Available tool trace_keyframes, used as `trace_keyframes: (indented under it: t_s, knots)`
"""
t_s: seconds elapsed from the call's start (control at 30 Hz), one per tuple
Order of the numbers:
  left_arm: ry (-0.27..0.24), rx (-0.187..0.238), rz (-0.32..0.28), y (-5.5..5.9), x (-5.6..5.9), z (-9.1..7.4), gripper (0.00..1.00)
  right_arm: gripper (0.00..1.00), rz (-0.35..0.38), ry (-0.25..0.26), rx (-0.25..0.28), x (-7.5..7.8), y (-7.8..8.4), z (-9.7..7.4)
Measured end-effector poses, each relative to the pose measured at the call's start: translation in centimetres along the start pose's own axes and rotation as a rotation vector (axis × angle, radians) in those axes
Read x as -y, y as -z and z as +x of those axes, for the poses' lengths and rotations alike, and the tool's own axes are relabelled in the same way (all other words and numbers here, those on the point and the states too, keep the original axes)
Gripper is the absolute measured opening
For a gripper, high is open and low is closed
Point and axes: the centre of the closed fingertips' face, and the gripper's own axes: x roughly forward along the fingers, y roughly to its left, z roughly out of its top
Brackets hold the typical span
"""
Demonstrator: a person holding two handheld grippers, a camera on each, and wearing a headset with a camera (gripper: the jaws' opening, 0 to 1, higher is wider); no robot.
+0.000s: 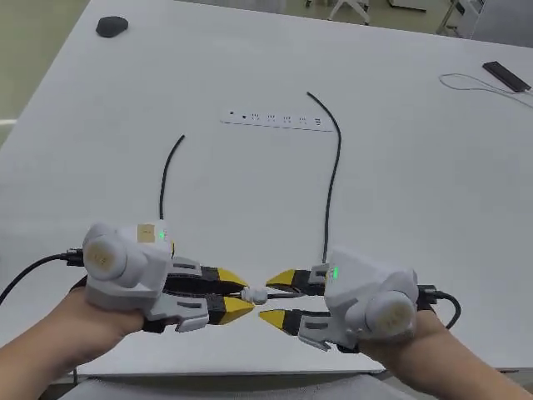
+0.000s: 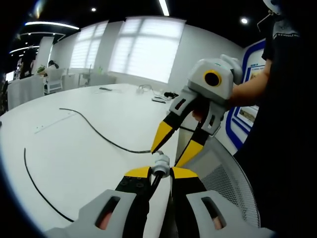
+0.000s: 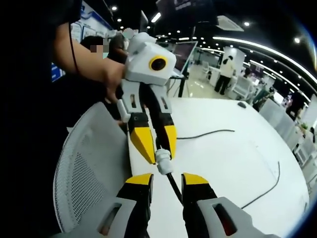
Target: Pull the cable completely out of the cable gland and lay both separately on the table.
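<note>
So we're at the actual pull-apart step. Left claw is pinched narrow on the white gland, which sits right at its tips. Right claw faces it nose to nose, jaws partly spread, with the black cable running down between them, and it doesn't look clamped to us. From there the cable trails off past the right claw, away across the table.

Next move, as we read it: close the right claw on the cable just behind the gland, then draw the two claws straight apart along the cable's line. No twisting, and keep the left grip firm.

Room-wise, the table's near edge is just beneath and behind both claws, with a mesh chair below that, so a dropped gland could go off the side. Ahead of the claws there's lots of bare top. A second cable lies ahead of the left claw and a power strip is farther out.
</note>
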Motion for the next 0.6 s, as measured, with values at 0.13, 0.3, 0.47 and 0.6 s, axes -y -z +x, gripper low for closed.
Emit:
trace_keyframes:
  t_s: [0.13,0.3,0.47,0.6]
  knots:
    - [-0.005,0.005,0.029,-0.3,-0.1,-0.1,0.15,0.14,0.024,0.112,-0.023,1.2,0.2,-0.7]
    - [-0.022,0.024,0.034,-1.1,-0.4,-0.2,0.15,0.13,0.03,0.161,-0.019,1.7,0.3,-0.7]
    - [-0.023,0.031,0.041,-1.7,-0.5,-0.1,0.15,0.12,-0.022,0.181,-0.021,1.5,-0.1,-0.3]
    - [-0.026,0.026,0.048,-1.8,-0.6,-0.1,0.15,0.08,-0.057,0.195,-0.031,1.8,-0.3,-0.1]
